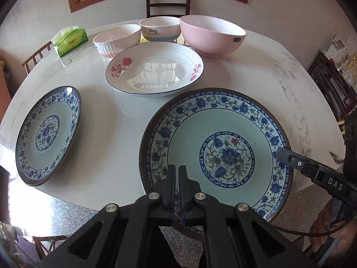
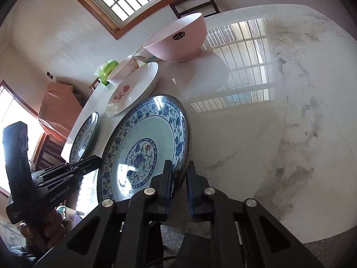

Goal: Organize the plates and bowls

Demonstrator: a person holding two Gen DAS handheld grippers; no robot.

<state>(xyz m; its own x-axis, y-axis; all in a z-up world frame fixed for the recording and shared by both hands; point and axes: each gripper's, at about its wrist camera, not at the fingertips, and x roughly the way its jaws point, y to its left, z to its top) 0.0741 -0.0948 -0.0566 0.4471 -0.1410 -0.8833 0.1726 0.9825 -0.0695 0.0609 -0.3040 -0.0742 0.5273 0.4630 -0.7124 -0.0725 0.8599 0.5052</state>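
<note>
Tongs, left (image 1: 177, 172) and right (image 2: 179, 167), both clamp the near plate's (image 1: 223, 120) rim (opposite edges), over the table (image 1: 256, 71).

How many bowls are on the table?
3, along the far edge: a ribbed white ceramic bowl at left, a white "Dog" bowl in the middle, a big pink bowl at right. None looks hidden.

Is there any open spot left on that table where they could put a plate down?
Yes. The widest bare marble lies right of the big blue plate and the pink bowl. A smaller gap sits between the two blue plates, in front of the rose plate. The far edge is crowded with three bowls and a tissue pack.
</note>
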